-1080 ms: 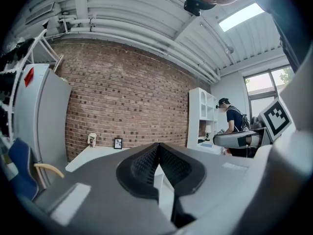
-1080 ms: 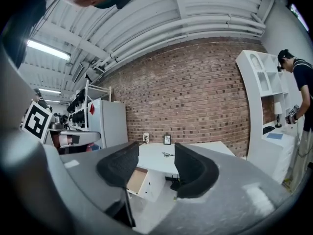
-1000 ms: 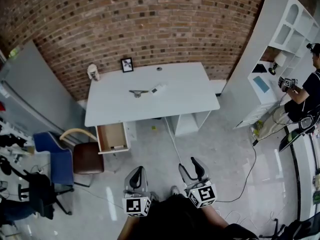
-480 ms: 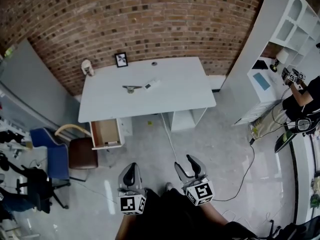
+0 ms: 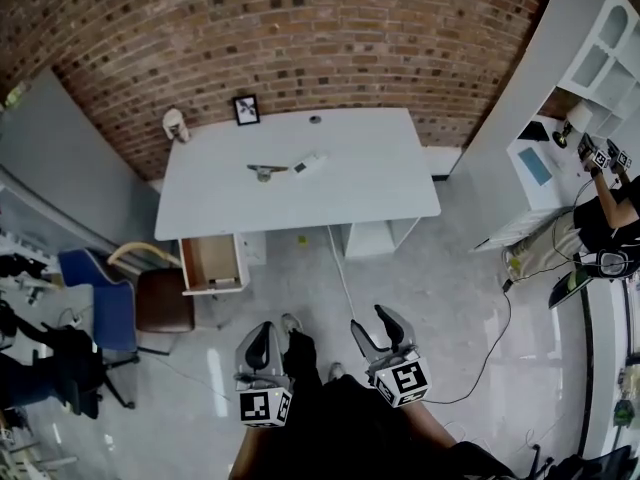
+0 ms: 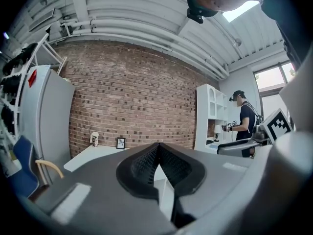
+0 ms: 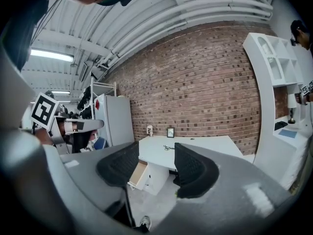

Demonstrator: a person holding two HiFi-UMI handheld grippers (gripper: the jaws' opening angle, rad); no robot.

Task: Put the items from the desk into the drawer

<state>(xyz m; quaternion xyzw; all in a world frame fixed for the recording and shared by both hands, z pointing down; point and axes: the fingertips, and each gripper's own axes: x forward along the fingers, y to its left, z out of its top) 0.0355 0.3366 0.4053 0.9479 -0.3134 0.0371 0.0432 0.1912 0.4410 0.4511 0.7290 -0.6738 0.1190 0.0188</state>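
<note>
Open floor [image 5: 440, 288] stretches from the left hand-held gripper [image 5: 262, 346] and right hand-held gripper [image 5: 377, 328] to the white surface [image 5: 390, 183], crossed by a thin cable [image 5: 343, 278]. The open drawer [image 5: 210, 258] juts out under the surface's left front, with a brown chair [image 5: 165, 306] just beside it. The surface's right half is bare. A picture frame [image 5: 246, 109] and figurine [image 5: 175, 124] line its back-left edge by the brick wall [image 5: 300, 38].

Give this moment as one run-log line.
left gripper: shut, empty | right gripper: open, empty | drawer: open | desk: far ahead
</note>
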